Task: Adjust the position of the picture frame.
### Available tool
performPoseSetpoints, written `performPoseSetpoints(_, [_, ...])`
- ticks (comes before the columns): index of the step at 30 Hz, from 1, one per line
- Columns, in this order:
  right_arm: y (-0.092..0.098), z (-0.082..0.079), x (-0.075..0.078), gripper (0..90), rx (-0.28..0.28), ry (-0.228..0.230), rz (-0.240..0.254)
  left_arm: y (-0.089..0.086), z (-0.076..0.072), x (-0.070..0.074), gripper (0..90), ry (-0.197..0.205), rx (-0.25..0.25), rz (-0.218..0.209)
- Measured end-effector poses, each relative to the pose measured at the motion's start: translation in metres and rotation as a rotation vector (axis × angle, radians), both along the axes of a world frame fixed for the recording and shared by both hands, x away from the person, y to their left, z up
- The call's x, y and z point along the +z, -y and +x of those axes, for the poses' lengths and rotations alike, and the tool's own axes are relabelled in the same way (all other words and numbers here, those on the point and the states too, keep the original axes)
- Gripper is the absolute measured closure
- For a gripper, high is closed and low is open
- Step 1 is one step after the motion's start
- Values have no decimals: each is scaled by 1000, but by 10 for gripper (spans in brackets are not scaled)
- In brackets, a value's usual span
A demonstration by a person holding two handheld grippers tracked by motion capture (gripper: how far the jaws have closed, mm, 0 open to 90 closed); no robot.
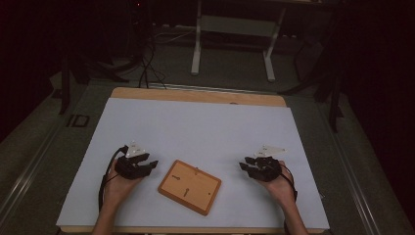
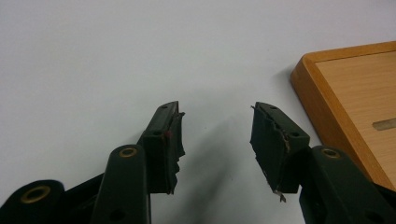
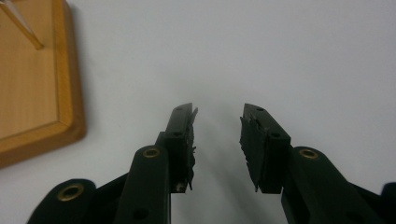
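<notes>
Grippers, left [image 1: 147,164] and right [image 1: 247,164], both agape and empty, flanked wooden frame [image 1: 190,186]; risk judged: frame's low flat edge could slide from either jaw.

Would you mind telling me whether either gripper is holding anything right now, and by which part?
Nothing is held. The left gripper and right gripper are both open over bare table, either side of the wooden frame.
</notes>
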State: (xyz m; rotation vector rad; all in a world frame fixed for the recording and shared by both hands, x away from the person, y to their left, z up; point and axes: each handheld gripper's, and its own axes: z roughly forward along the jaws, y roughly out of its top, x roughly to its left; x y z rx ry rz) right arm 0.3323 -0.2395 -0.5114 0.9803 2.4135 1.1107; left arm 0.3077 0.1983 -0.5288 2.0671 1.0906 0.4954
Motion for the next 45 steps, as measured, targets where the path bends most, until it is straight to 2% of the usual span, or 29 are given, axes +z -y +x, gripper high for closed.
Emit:
performPoseSetpoints(3, [-4,0,0,617,14,5,26,0,-3,-1,535,-3,5,-2])
performPoseSetpoints(7, [-11,-1,1,607,37,15,17,3,-5,-1,536,-9,-4,7])
performPoseSetpoints(13, [-26,-4,3,596,91,21,33,6,-7,-1,534,-6,-11,23])
performPoseSetpoints(20, [-41,-6,3,636,124,7,5,4,-7,-1,534,-6,-8,24])
performPoseSetpoints(25, [-52,-9,1,663,151,-13,13,5,-6,-1,534,-12,-5,32])
performPoseSetpoints(35, [-74,-12,1,763,216,-22,-20,5,-2,-3,534,-14,-6,35])
performPoseSetpoints(45, [-95,-15,2,755,269,-14,-33,5,-1,-4,539,-13,-13,38])
